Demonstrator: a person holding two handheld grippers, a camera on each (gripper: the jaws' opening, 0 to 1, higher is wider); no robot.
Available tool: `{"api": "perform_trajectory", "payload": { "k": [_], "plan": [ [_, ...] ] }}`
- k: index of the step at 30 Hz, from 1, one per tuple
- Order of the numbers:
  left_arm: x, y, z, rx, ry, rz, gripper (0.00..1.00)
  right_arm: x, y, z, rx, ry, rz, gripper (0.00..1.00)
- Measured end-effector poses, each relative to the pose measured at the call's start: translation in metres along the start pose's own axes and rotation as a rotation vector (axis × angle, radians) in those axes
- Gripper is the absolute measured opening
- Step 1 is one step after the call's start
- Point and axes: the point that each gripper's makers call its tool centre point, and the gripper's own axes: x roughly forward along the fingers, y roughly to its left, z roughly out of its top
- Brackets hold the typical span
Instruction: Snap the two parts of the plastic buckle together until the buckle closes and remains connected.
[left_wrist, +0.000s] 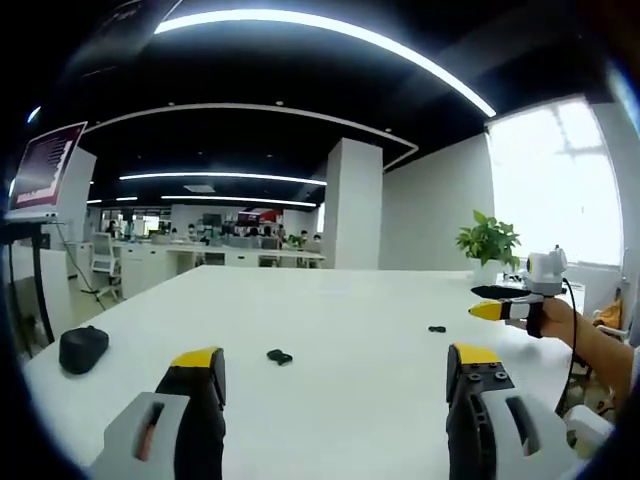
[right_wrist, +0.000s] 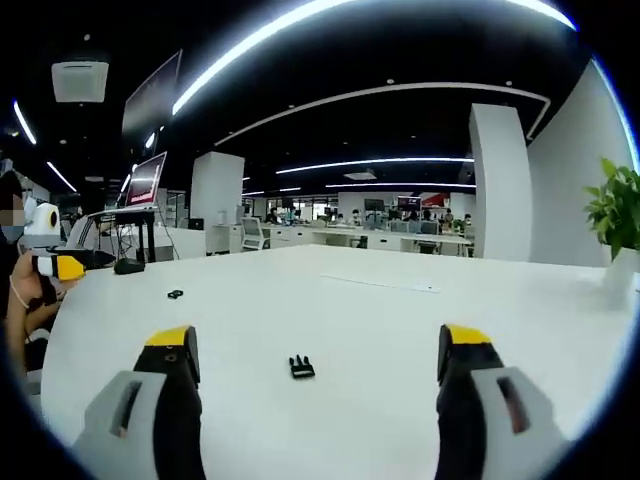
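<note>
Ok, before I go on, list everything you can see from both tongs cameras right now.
buckle parts: 2, black, lying apart on the white table; one ahead of the left tongs, the pronged one ahead of the right tongs
table: 1, white, large
dark rounded object: 1, black, at the table's edge in the left gripper view
potted plant: 1, green, far side of the table
monitor: 1, lit screen, on a stand beside the table
left tongs: yellow tips, open, empty
right tongs: yellow tips, open, empty
</note>
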Motion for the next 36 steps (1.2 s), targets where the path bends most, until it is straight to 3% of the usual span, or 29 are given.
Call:
{"api": "perform_trajectory", "payload": {
  "k": [12,19,21,23,27,36],
  "plan": [
    [0.002,0.0,-0.002,-0.001,0.0,-0.003,0.92,0.013,-0.005,0.004,-0.036,-0.033,0.0,1.0],
    [0.002,0.001,-0.001,-0.001,-0.004,-0.001,0.92,0.025,-0.002,-0.01,-0.089,0.026,0.042,1.0],
    [0.003,0.0,-0.001,0.0,-0.002,-0.003,0.92,0.028,0.002,-0.016,-0.092,0.049,0.074,0.95],
    [0.002,0.0,-0.002,0.001,-0.001,-0.005,0.92,0.03,0.004,-0.018,-0.089,0.067,0.101,0.9],
    [0.002,0.0,-0.002,0.0,-0.001,-0.006,0.92,0.036,0.002,-0.02,-0.048,0.083,0.116,0.9],
    [0.0,0.003,-0.003,-0.008,-0.005,0.0,0.92,0.043,0.004,-0.029,-0.058,0.14,0.151,0.84]
  ]
}}
